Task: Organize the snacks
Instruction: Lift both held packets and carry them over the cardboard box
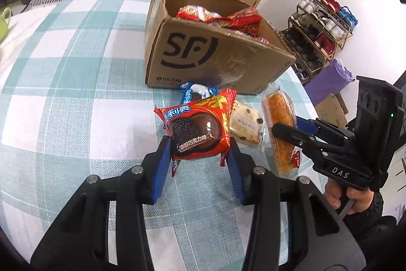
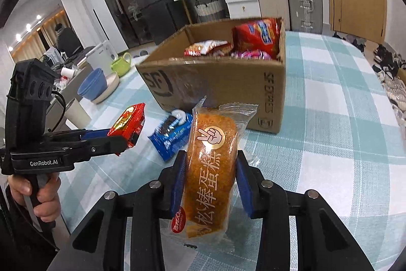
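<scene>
My left gripper (image 1: pixel 199 147) is shut on a red Oreo pack (image 1: pixel 196 127) and holds it above the checked table; it shows in the right wrist view (image 2: pixel 127 125) too. My right gripper (image 2: pixel 210 164) is shut on a wrapped orange cake bar (image 2: pixel 210 169), also seen in the left wrist view (image 1: pixel 280 128). A blue Oreo pack (image 2: pixel 171 133) and a white raisin cake pack (image 1: pixel 246 125) lie on the table before the open SF cardboard box (image 1: pixel 215 60), which holds several red snack bags (image 2: pixel 256 38).
The table has a teal-and-white checked cloth (image 1: pixel 76 67). Blue bowls on a plate (image 2: pixel 95 85), a green teapot (image 2: pixel 121 65) and a cup (image 2: pixel 76 113) stand at its left side. A shoe rack (image 1: pixel 319 29) and a purple bag (image 1: pixel 327 83) stand beyond the right edge.
</scene>
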A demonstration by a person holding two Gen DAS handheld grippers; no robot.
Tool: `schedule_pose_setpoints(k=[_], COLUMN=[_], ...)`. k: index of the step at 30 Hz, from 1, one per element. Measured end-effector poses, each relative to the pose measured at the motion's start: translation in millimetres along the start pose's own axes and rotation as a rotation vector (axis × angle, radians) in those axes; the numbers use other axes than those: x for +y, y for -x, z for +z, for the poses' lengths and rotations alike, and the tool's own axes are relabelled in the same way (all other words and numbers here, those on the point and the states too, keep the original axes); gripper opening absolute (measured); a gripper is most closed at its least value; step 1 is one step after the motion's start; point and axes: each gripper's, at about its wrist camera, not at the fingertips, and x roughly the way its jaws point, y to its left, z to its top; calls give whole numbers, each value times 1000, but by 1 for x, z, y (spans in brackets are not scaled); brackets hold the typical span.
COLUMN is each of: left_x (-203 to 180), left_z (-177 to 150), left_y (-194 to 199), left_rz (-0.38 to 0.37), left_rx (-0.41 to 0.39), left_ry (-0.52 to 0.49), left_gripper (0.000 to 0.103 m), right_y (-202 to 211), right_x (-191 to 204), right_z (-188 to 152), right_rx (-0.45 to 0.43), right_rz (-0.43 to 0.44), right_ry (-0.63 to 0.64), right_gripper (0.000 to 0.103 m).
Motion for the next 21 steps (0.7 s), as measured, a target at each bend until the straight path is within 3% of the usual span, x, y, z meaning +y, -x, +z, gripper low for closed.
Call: schedule_pose_setpoints(k=[8,21], left_x=[-9,-20], left_z=[5,43], left_y=[28,58], left_rz=[9,32], left_rx=[-63,-155], left_ry=[-33,-62], left_gripper=[39,39], right_y=[22,35], right_x=[7,12], right_z=[15,54], right_rx=[-74,-150], right_rz=[0,0], right_ry=[19,44], right_gripper=[37,37])
